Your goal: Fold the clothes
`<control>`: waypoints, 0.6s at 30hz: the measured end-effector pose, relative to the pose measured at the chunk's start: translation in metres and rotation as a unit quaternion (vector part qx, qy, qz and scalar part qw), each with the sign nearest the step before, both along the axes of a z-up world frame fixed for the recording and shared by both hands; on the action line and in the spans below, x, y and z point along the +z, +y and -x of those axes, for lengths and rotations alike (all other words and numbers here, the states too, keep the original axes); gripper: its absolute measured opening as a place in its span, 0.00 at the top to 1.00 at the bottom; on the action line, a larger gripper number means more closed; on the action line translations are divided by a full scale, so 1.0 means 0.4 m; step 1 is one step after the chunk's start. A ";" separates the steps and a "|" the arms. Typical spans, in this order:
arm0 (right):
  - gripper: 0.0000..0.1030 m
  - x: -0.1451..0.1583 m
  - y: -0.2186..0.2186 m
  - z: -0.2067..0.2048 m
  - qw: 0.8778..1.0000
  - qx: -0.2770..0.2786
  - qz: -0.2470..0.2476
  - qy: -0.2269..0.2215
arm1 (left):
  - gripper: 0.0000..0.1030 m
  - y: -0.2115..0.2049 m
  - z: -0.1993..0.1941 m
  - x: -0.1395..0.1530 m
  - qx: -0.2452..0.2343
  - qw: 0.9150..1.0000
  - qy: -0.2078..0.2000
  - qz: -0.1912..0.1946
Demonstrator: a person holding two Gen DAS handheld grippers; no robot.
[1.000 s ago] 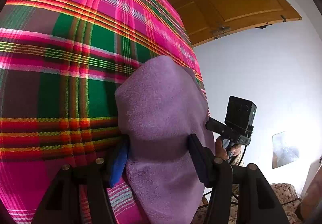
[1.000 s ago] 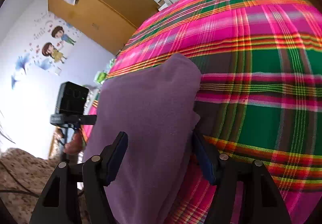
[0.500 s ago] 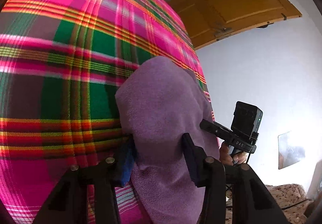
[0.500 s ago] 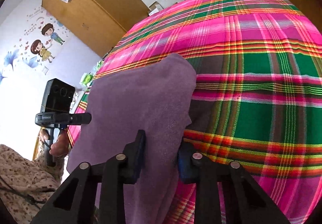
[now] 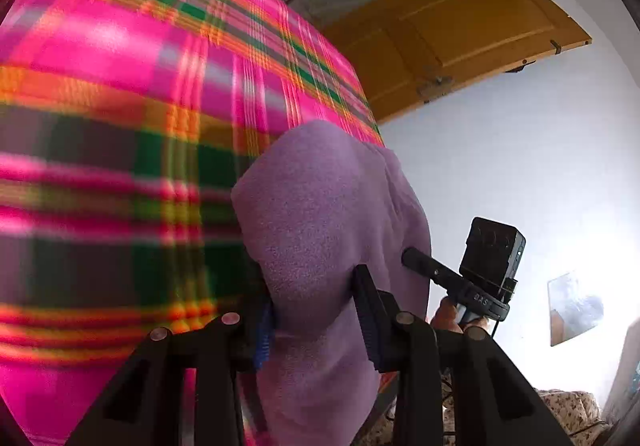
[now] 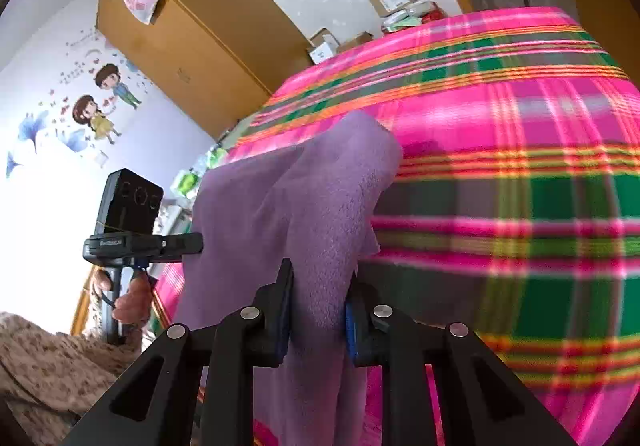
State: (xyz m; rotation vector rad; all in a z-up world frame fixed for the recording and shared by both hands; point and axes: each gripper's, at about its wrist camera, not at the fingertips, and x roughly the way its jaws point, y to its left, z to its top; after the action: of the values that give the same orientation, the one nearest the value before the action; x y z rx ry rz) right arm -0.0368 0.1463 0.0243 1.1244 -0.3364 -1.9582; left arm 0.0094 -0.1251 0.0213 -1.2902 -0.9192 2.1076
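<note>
In the left wrist view, the left gripper (image 5: pixel 314 310) had its jaws closing on a bunched fold of the purple fleece garment (image 5: pixel 328 205), both pads pressed into the cloth. The garment rose from between the fingers and draped over the near edge of the pink, green and orange plaid blanket (image 5: pixel 120 105), which looked blurred. To the right, the right gripper (image 5: pixel 412 260) reached into the same cloth, a hand (image 5: pixel 448 316) on its handle. A brown door (image 5: pixel 460 41) stood far beyond.

In the right wrist view, the right gripper (image 6: pixel 320 306) was likewise closing, its pads clamped on a narrow pinch of the purple fleece garment (image 6: pixel 304 197). The cloth hung between the two grippers above the plaid blanket (image 6: pixel 500 165). The left gripper (image 6: pixel 196 242) touched its left edge. A brown wardrobe (image 6: pixel 192 41) and cartoon wall stickers (image 6: pixel 100 101) stood far left.
</note>
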 end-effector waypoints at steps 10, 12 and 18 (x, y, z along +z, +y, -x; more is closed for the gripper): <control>0.79 0.009 -0.138 0.130 1.000 0.021 0.008 0.000 | 0.64 -0.125 0.076 0.060 0.035 0.998 0.015 0.039; 0.79 0.010 -0.163 0.156 1.000 0.024 0.009 0.001 | 0.64 -0.142 0.102 0.062 0.041 0.998 0.016 0.044; 0.79 -0.006 -0.234 0.240 1.000 0.021 0.014 -0.013 | 0.64 -0.208 0.186 0.058 0.051 0.997 0.009 0.061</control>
State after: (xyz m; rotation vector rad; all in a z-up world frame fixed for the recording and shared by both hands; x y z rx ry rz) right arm -0.1330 0.0525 0.0221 1.1315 -0.3514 -1.8975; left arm -0.0650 -0.2082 0.0445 -1.3065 -0.8785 2.2824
